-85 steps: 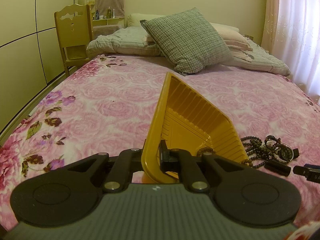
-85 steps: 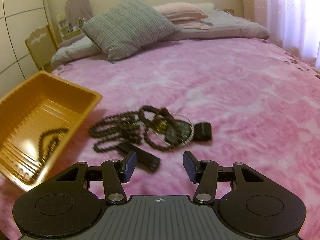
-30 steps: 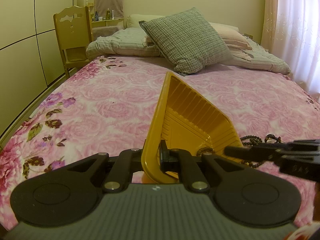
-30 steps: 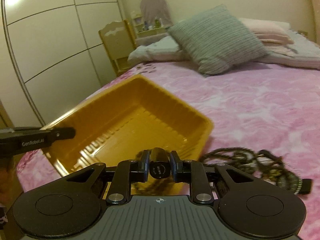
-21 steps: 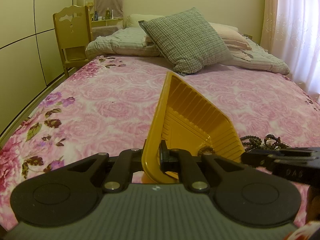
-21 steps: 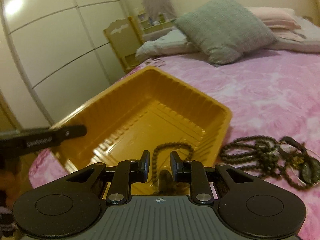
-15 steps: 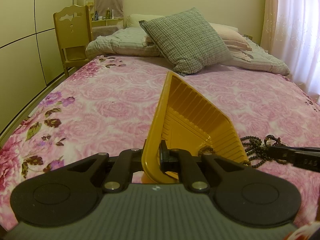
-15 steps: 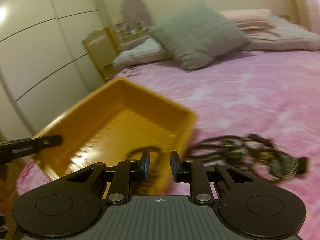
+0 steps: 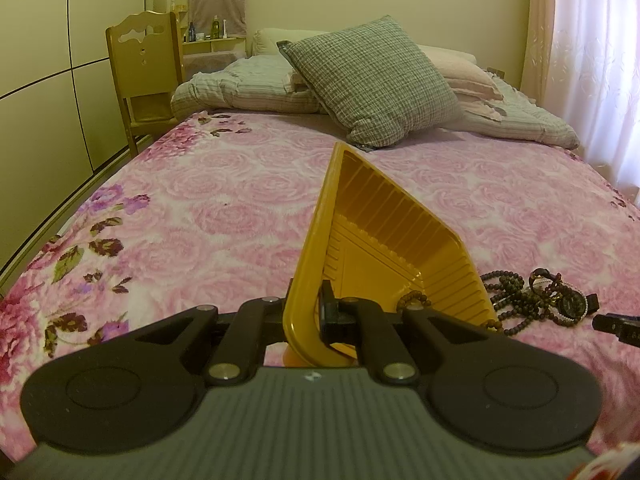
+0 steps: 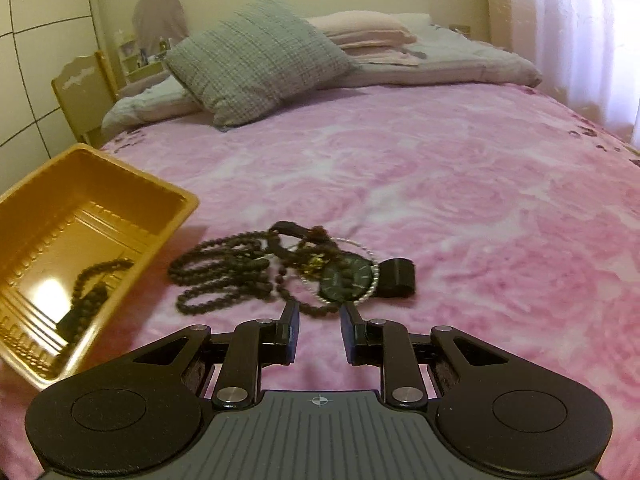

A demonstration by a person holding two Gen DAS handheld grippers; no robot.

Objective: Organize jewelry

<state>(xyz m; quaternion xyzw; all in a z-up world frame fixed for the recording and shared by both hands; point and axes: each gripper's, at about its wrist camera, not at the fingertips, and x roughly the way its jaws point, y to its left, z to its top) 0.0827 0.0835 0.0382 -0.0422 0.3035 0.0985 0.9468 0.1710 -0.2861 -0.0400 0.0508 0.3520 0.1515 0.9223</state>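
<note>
Left hand-held gripper (image 9: pixel 305 316) pinched on the near rim of the yellow tray (image 9: pixel 384 248), low in the middle of the left wrist view, tipping it so that one corner rises toward frame center. Inside the tray, a dark bead string (image 10: pixel 90 284) with a small dark piece beside it (too blurred to name), seen at the lower left of the right wrist view. Right hand-held gripper (image 10: pixel 319 330) with fingers spread a little and nothing between them, low in the middle of its own view, just short of the jewelry pile (image 10: pixel 276 270) on the bed (image 10: pixel 480 200). In that pile, right of the tray and apart from it: looped dark bead strands (image 10: pixel 224 272), a dark-faced watch (image 10: pixel 346 278) ringed by a pearl bracelet (image 10: pixel 370 258), and a small black cylinder (image 10: pixel 396 278) touching the pile's right side. Same pile (image 9: pixel 536 298) at the right edge of the left wrist view, with a black tip of the right hand-held gripper (image 9: pixel 618 326) just below it. Checked cushion (image 9: pixel 372 80) at the top of the frame.
</note>
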